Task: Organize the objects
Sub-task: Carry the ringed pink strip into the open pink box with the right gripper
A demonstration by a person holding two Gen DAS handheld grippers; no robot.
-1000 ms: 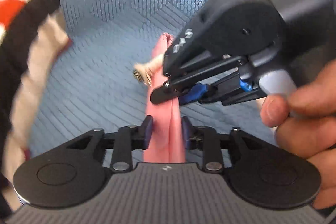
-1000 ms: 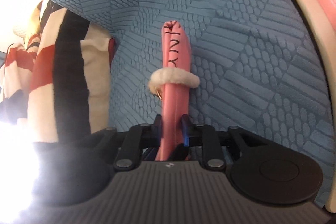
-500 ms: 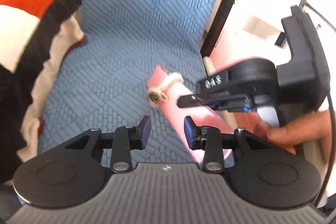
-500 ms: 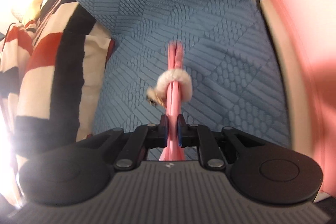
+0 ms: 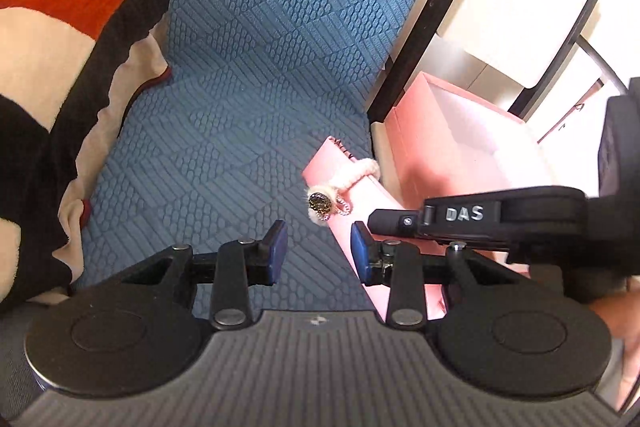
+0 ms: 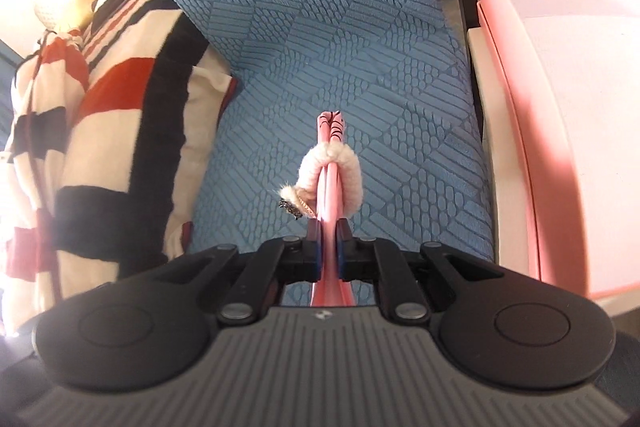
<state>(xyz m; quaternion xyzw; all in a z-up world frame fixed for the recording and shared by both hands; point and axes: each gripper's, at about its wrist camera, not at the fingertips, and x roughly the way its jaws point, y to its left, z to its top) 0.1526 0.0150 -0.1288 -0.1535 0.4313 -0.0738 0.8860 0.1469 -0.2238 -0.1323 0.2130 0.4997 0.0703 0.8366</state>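
Gripping a flat pink folded card sleeve edge-on between the right gripper fingers, closed tight on it after squeezing in further; long axis running straight ahead, away from the fingers, printed tip pointing at the blue textured bed cover. Wearing a cream fluffy band with a dark charm around its middle. Hanging clear above the cover near its right edge, beside an open pink box. Standing partly open and empty: left gripper, released since a second ago.
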